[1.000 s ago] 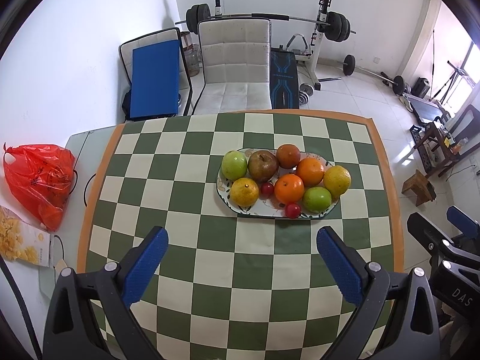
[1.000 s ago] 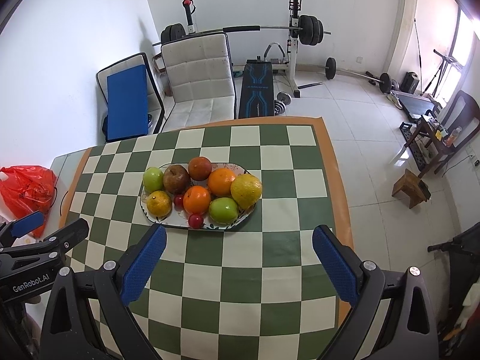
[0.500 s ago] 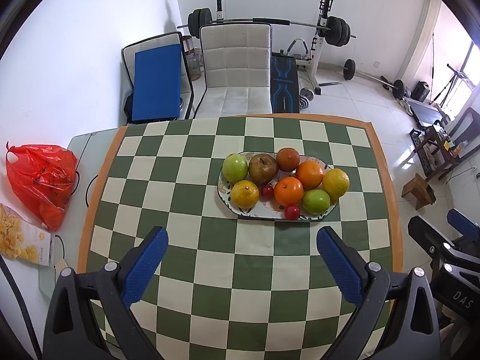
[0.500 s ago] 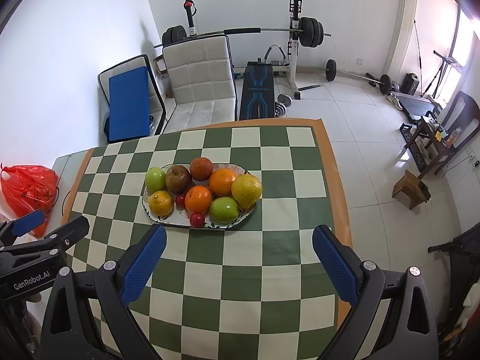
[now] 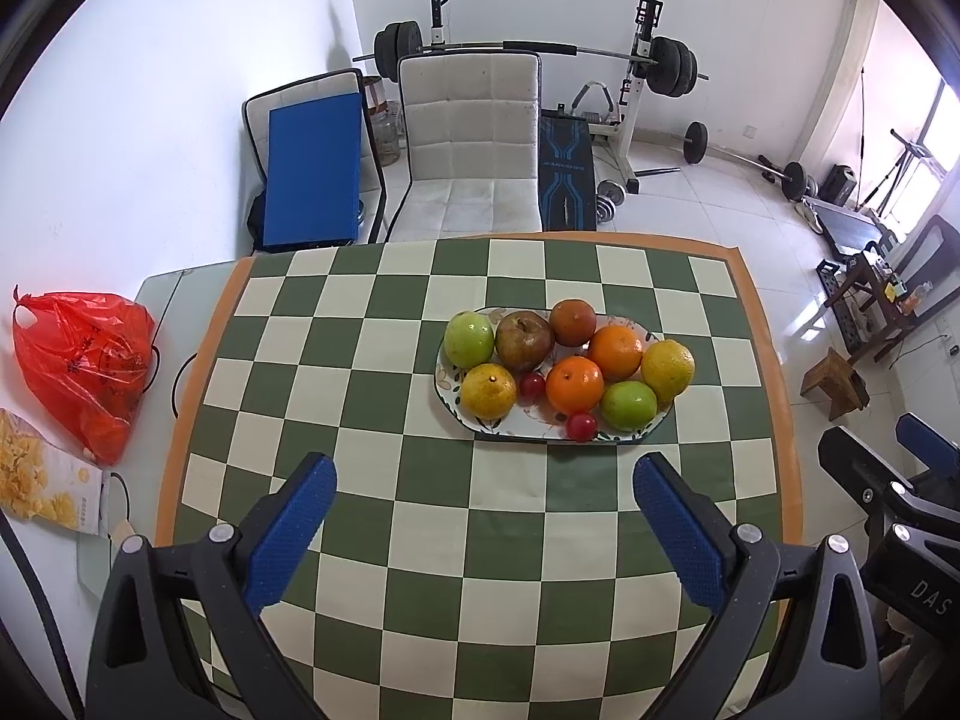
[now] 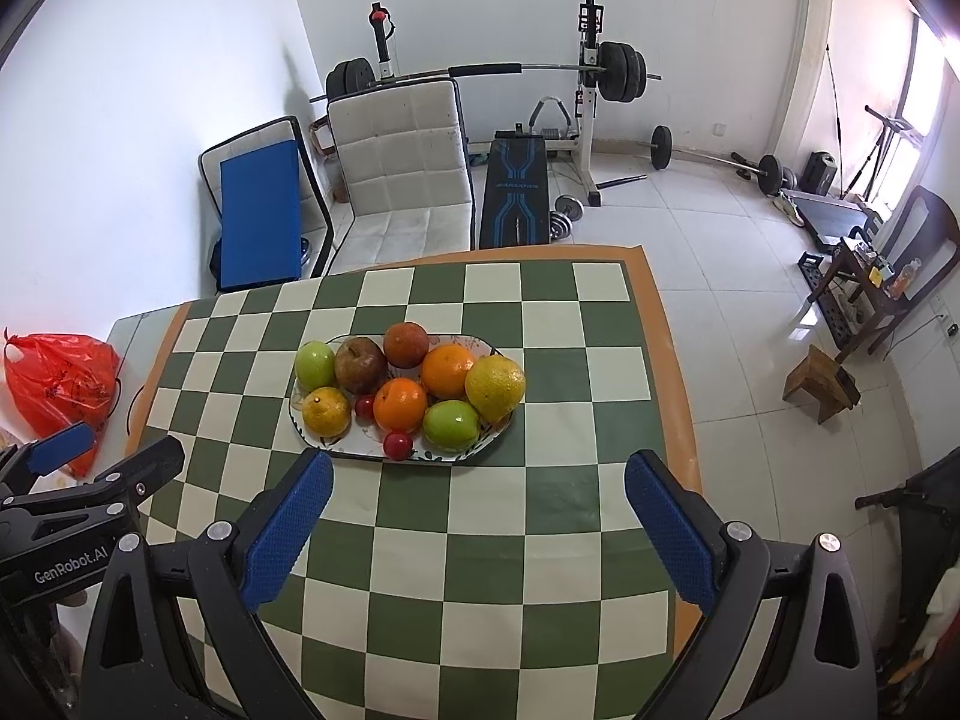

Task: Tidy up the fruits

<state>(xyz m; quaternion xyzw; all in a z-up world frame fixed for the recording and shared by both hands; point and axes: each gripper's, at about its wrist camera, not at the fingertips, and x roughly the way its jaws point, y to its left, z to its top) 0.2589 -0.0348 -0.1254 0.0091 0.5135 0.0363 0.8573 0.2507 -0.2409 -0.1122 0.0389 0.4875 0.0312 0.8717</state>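
Both the left tongs and right tongs hung spread and empty below the oval plate, centre frame, heaped with fruits on the tabletop.

Fruits heaped on an oval plate
Oranges, green apples, a brown apple and small red fruits lie touching, mid-desk.

We cannot see the near edge of the tabletop, which runs out under the frame's bottom behind the tongs. The fruit covers most of the plate, and the snack box is cut by the left edge, its print too small to read.
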